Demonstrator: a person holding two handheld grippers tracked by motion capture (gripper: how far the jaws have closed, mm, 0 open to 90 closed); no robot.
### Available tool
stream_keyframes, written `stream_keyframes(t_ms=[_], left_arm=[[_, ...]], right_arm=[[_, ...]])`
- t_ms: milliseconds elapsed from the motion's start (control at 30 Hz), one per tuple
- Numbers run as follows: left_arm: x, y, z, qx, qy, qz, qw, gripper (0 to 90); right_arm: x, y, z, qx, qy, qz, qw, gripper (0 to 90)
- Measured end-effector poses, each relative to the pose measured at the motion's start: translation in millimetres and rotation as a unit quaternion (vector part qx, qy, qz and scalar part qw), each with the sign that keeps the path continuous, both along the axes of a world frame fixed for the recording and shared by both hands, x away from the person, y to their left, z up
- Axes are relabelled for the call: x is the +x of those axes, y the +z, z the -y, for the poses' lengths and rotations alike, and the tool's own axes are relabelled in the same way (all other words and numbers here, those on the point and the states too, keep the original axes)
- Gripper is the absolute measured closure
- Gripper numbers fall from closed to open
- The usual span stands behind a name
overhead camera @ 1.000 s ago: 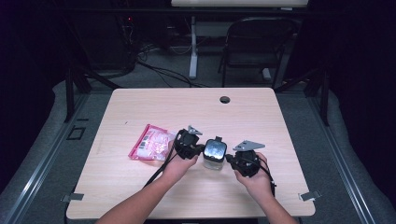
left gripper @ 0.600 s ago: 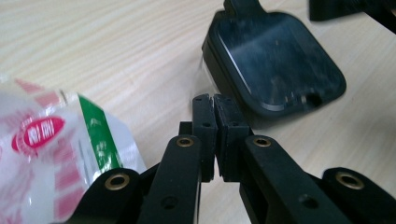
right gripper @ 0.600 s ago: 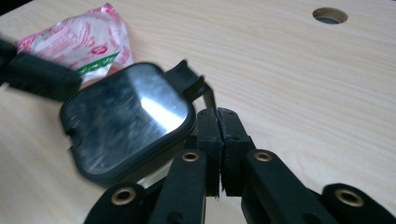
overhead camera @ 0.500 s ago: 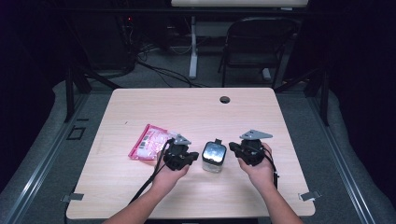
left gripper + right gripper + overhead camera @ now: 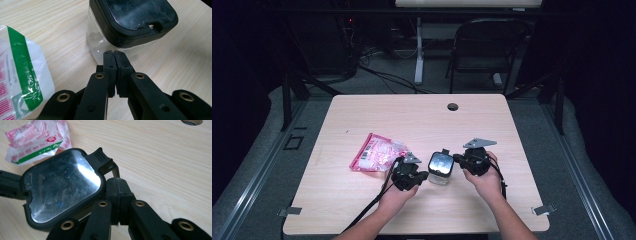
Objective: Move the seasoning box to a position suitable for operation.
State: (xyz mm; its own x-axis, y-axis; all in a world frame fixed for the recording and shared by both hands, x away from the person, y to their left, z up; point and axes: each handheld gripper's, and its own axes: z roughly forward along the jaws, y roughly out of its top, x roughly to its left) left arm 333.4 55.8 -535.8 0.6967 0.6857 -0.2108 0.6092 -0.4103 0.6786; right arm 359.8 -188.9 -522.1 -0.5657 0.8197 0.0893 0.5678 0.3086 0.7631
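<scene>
The jar [image 5: 440,168] stands upright on the table [image 5: 412,115], near its front edge, between the two grippers; its clear body looks empty as far as the left gripper view shows, and its black lid [image 5: 62,195] sits square on top, apparently closed, with the latch tab [image 5: 103,161] sticking out at one corner.

As a judgement: the work seems to be on the lid, and nothing of it shows as done; the lid is on, the jar is not lifted, nothing is gripped; opening or moving it is all left to do.

The left gripper [image 5: 421,176] lies just beside the jar on the person's left; its jaws are pressed together with nothing between them, the tips low against the clear wall under the lid's rim [image 5: 130,41], whether touching or a hair off I cannot tell.

The right gripper [image 5: 459,159] sits on the other side; its jaws are likewise closed on nothing, the tips right by the lid's corner below the tab, seemingly touching its edge.

Farther left, well clear of the jar, lies a pink packet [image 5: 377,152] with a green stripe, untouched; a cable hole [image 5: 453,106] is at the far edge.
</scene>
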Motion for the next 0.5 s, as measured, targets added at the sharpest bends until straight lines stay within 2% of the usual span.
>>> stream_keyframes(t_ms=[133,433,467,500], left_arm=[[0.5,0.5,-2.3,0.003,0.007,0.0,1.0,88.6],[4.7,0.1,-11.4,0.002,0.025,0.003,0.9997,89.5],[5.5,-0.2,-13.0,0.001,0.028,0.004,0.9996,89.5],[5.5,-0.2,-13.0,0.001,0.028,0.004,0.9996,89.5]], right_arm=[[-6.8,1.7,-1.2,-0.02,0.009,0.009,0.9997,90.0],[-27.8,2.0,-2.7,-0.015,0.025,-0.001,0.9996,90.0],[-34.4,1.2,-4.1,-0.004,0.025,-0.002,0.9997,90.0],[-34.4,1.2,-4.1,-0.004,0.025,-0.002,0.9997,90.0]])
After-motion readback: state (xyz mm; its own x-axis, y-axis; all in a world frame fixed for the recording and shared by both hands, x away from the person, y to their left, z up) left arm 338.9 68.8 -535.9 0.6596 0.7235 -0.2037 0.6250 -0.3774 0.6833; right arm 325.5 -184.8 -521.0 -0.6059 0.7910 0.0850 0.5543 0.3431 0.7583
